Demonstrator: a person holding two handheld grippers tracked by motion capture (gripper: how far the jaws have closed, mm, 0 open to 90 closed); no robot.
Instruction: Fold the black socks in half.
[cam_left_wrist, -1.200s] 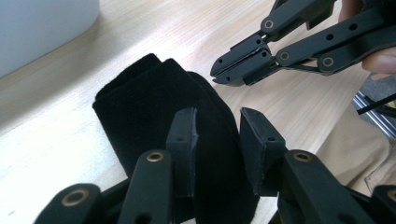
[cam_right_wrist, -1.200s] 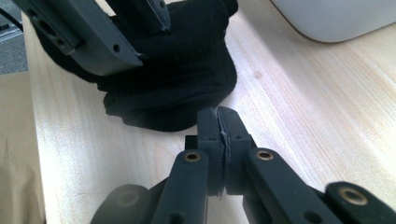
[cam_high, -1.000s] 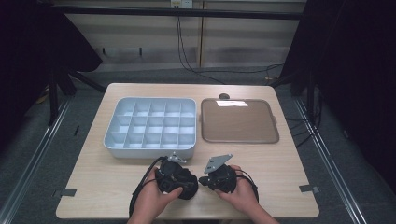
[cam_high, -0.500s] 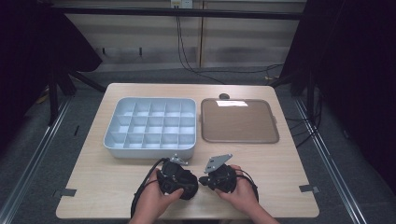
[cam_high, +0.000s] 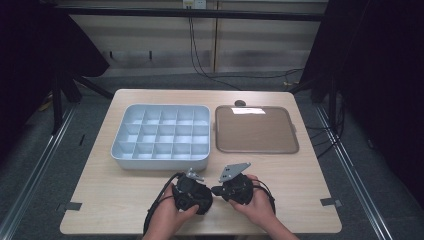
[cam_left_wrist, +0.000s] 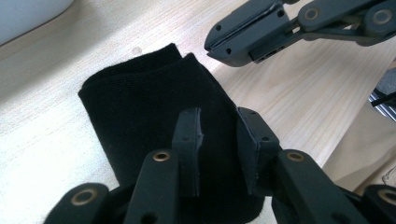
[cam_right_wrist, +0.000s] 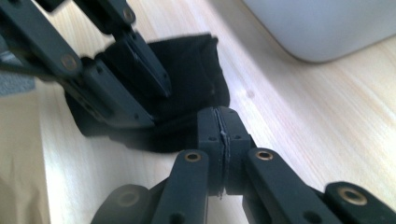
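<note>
The black cloth lies on the pale wooden desk near the desk's front edge, in the open strip between that edge and the compartment tray. To the tray's right sits a flat brown tray with a raised rim, and the bare wood around the two hands leaves free room on both sides and toward the front corners.

The left claw stands partly open above the cloth: in the left gripper view its two black jaws are parted by a narrow gap, with the fabric showing between and beneath them. Whether the jaws actually press on the cloth cannot be told. The right claw has its jaws pressed flat together, with only a thin seam between the pads and nothing caught in them; its tip sits at the near edge of the cloth, touching or just short of it.

The cloth is a soft, matte, finely ribbed knit, folded into a thick rounded pad with a doubled edge at its far end. The compartment tray is smooth light grey plastic, divided into a grid of small square cells with rounded outer corners. The claws are hard black plastic links joined by brass-coloured rivets.
</note>
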